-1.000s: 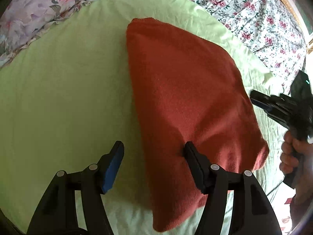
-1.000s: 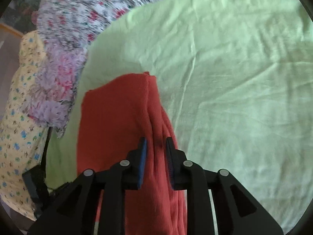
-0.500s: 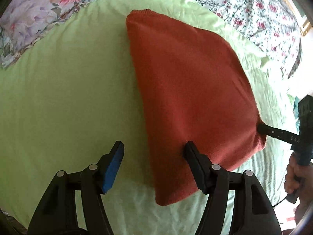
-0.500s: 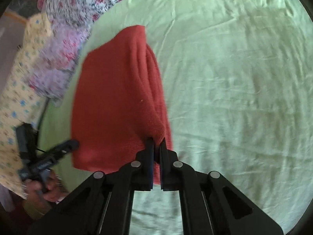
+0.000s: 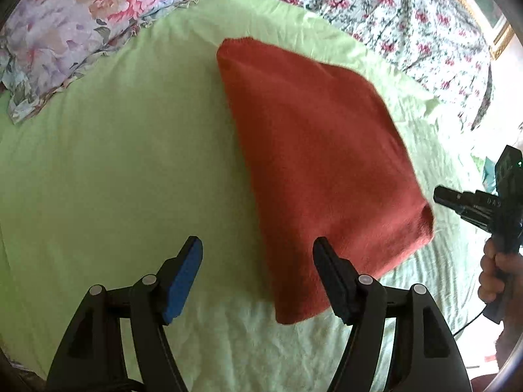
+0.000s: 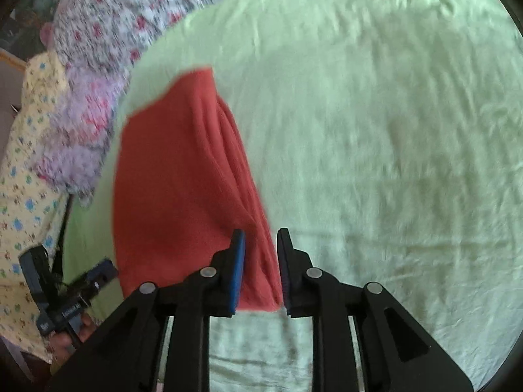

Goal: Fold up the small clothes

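Folded red cloth [image 5: 320, 150] lies flat on the green sheet [image 5: 114, 163] — right view blurred. Left gripper [image 5: 258, 261] spread wide, empty; right gripper [image 6: 261, 261] parted — fingers straddle the cloth's near corner, contact unclear.

White lettering seen on right gripper [image 5: 470, 203] body in left wrist view: "DA" read, possibly followed by "S"; rest cut off by housing. White label seen on left gripper [image 6: 70, 307] body in right wrist view: blurred, not readable. No other text, brand, number or sign made out on anything in view.
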`<action>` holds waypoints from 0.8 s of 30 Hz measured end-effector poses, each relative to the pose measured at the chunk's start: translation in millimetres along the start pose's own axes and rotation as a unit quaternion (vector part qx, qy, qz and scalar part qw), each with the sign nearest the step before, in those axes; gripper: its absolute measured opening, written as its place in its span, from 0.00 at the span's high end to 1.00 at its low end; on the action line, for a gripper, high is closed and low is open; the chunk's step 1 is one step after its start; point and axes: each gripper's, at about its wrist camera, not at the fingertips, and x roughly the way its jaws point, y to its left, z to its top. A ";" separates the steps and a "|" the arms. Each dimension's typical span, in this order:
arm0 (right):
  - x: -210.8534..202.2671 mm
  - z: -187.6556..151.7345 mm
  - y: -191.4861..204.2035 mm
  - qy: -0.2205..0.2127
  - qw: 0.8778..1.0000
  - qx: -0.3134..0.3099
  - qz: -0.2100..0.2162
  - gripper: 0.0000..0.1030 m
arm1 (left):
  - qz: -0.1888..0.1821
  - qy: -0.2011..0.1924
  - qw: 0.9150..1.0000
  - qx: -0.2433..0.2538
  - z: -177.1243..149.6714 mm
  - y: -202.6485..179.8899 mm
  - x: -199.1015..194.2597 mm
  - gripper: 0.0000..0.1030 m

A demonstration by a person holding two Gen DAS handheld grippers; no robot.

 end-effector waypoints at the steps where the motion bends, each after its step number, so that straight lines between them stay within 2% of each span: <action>1: -4.2 3.2 5.6 -0.010 1.000 -0.001 0.007 0.79 | -0.004 -0.002 1.000 -0.003 5.2 2.0 0.0 0.32; 5: -1.5 27.4 34.9 -0.028 0.999 -0.012 0.034 0.78 | -0.012 -0.011 1.000 -0.025 42.0 3.2 9.0 0.32; 9: 15.3 49.7 57.1 -0.027 0.997 -0.041 0.067 0.78 | -0.038 -0.051 0.997 -0.035 78.6 -7.1 9.8 0.34; 11: 29.4 62.5 59.6 -0.022 0.996 -0.046 0.070 0.78 | -0.067 -0.075 0.995 -0.029 93.7 -17.7 10.0 0.36; 13: 44.4 77.5 54.8 -0.013 0.995 -0.040 0.086 0.78 | -0.077 -0.073 0.994 -0.028 103.5 -26.6 20.0 0.39; 16: 64.4 97.6 49.1 -0.001 0.993 -0.045 0.105 0.78 | -0.051 -0.046 0.997 -0.031 110.9 -32.9 48.9 0.40; 17: 73.2 103.4 44.9 0.005 0.993 -0.047 0.109 0.78 | -0.024 -0.030 0.999 -0.033 111.7 -31.6 64.8 0.45; 19: 90.4 107.6 36.6 0.027 0.993 -0.038 0.109 0.79 | 0.004 -0.018 0.999 -0.033 111.4 -30.8 81.4 0.51; 21: 102.9 107.4 28.8 0.039 0.992 -0.036 0.118 0.83 | 0.020 -0.022 0.999 -0.018 112.5 -35.8 86.1 0.50; 24: 96.2 104.4 32.2 0.031 0.992 -0.052 0.114 0.84 | 0.030 -0.016 0.999 0.006 112.9 -42.0 83.2 0.49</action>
